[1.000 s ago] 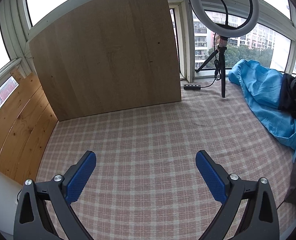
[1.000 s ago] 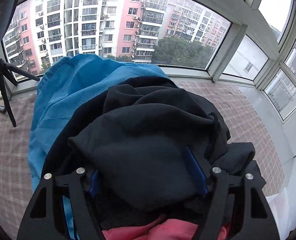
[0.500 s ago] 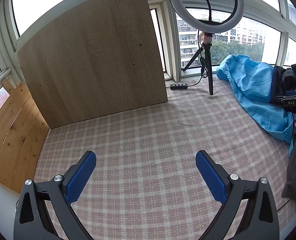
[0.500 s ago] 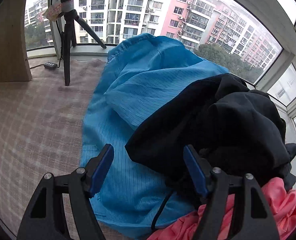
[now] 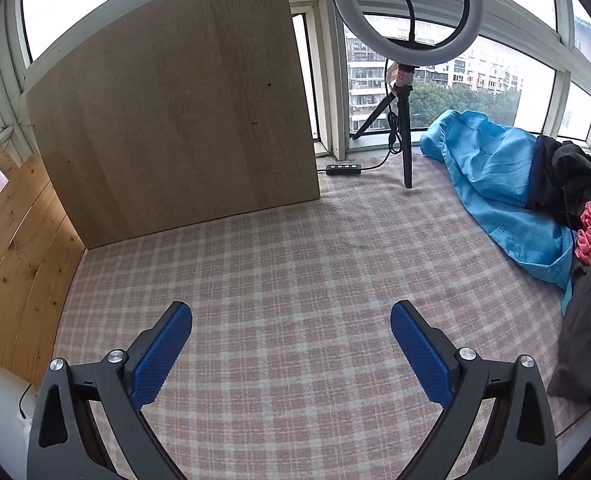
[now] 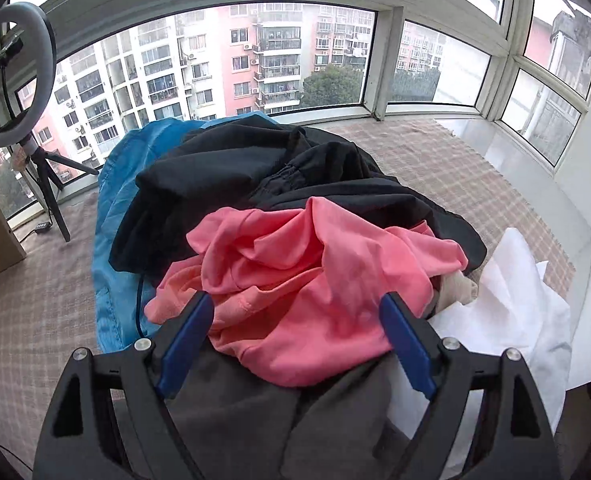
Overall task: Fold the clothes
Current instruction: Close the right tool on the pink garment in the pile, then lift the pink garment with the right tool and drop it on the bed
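1. The pink garment is lying crumpled on top of the clothes pile, overlapping a black garment behind it and a dark grey garment in front.
2. A blue garment is lying at the pile's left edge; a white garment is lying to its right.
3. The right tool is hovering over the pink garment, its fingers spread on either side of the cloth, pinching nothing.
4. The left tool is hanging spread over the bare checked surface, well apart from the pile.
5. A ring light on a tripod is standing beside a wooden board.
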